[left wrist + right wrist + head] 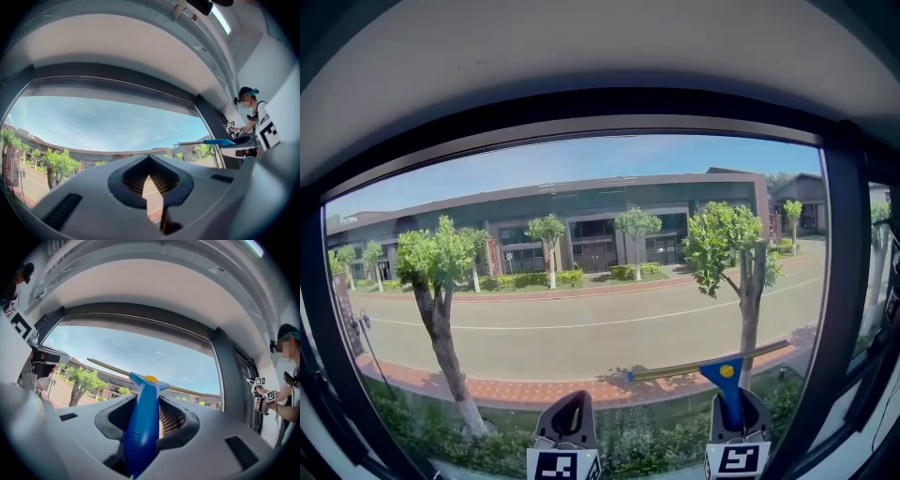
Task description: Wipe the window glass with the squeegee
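Right gripper is clenched on the blue handle of the squeegee, which stands up between its jaws to a yellow-dotted head. Beside it, the left gripper has its jaws drawn together on nothing and waits low, left of the tool. In the head view the squeegee blade lies low on the right part of the window glass, tilted with its right end higher; whether the rubber actually touches the pane cannot be told.

To wipe well, I judge the blade should press flat and evenly along its whole length, then travel in one steady stroke with the handle kept at a constant angle, so no end lifts.

Room is generous to the left and upward across the pane. The dark right mullion stands near the blade's right end, and the bottom frame is just below, so strokes should start from those edges rather than run into them. The top frame is well away. Beyond the glass are trees, a road and a long building
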A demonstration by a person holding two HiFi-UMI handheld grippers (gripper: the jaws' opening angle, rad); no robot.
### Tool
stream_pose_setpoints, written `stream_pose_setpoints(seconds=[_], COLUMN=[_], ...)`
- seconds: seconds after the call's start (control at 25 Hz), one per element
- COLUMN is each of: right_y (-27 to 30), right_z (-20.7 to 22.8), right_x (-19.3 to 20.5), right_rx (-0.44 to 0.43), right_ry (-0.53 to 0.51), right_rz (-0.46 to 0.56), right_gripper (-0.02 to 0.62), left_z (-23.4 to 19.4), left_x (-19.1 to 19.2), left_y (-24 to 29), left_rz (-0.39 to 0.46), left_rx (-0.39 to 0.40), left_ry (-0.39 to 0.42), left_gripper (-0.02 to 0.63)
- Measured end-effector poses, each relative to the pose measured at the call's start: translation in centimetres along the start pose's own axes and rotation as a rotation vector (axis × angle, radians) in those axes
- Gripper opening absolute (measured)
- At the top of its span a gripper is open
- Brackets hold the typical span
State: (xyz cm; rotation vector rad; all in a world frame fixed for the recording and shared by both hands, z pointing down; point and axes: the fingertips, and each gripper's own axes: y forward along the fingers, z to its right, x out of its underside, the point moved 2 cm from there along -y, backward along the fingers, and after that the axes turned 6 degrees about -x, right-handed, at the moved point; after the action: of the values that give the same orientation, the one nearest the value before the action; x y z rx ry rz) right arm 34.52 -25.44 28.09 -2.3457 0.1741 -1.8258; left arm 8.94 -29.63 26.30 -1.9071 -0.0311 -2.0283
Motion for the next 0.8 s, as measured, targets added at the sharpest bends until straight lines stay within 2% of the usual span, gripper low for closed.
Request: stream_pose_setpoints(seconds=[0.08,0.16,0.4,0.6,0.8], right_y=[0.1,0.5,2.2,4.3,6.3], right_z=[-0.2,-0.2,1.0,2.6,3.0], right_x=[-0.4,-0.9,-3.6,-6.0,-9.1], right_rx=[0.003,0.009,0.017,0.04,0.015], right_ry=[-0.005,-0.013,-0.008,0.003,0.025], right_rz=[0.0,0.005,0.049,0.085,0.139], right_gripper=[0.14,0.141,0.14,0.141,0.141], left_z=[-0.2,0.0,0.7,0.9,0.6], left_x=[0.3,-0.2,-3.2,-6.5,-10.1], left_y=[0.2,0.6,2.3,4.0,5.5], left_rz=[-0.026,-0.01,0.111,0.187,0.269], left_rx=[-0.003,0.002,0.028,0.021,-0.008], left_ry=[-0.015,-0.015,0.003,-0.013,0.051], left_gripper=[0.002,0.002,0.002,0.002,0.001])
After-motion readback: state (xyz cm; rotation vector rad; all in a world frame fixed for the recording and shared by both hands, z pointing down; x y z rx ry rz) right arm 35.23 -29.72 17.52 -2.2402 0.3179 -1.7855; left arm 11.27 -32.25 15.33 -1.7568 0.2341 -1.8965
